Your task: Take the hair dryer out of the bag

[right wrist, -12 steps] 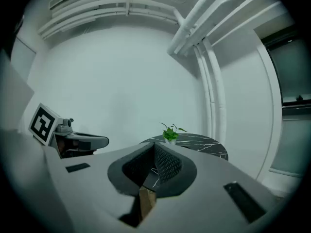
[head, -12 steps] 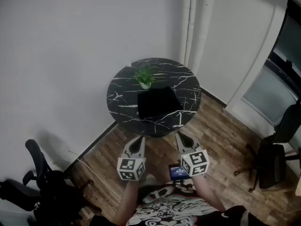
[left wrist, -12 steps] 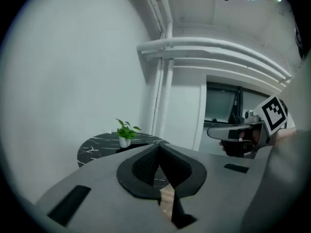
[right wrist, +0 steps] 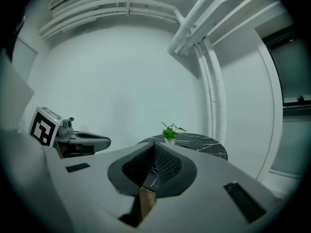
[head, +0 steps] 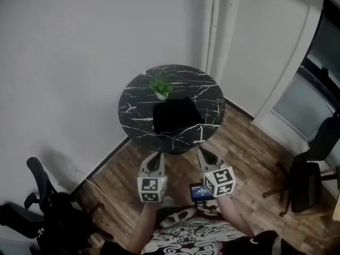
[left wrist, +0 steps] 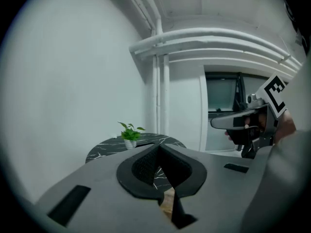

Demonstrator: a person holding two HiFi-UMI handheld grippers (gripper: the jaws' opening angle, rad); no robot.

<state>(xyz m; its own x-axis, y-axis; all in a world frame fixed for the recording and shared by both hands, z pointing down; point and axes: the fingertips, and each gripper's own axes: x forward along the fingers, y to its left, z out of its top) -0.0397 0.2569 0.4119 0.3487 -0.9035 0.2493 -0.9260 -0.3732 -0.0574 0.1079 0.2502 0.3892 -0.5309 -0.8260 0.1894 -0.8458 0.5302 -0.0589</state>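
bag (head: 175, 116): black, lying flat mid table (head: 133, 102), contents hidden
hair dryer: can't see it
pot (head: 163, 95): white, holds green plant (head: 160, 84), just behind bag
left gripper (head: 158, 155): jaws closed, empty
right gripper (head: 204, 153): closed, empty, short of table

Small office corner: black swivel chairs (head: 311, 166), wood floor (head: 255, 158), round marble table (head: 210, 97), bare white walls (head: 69, 62).
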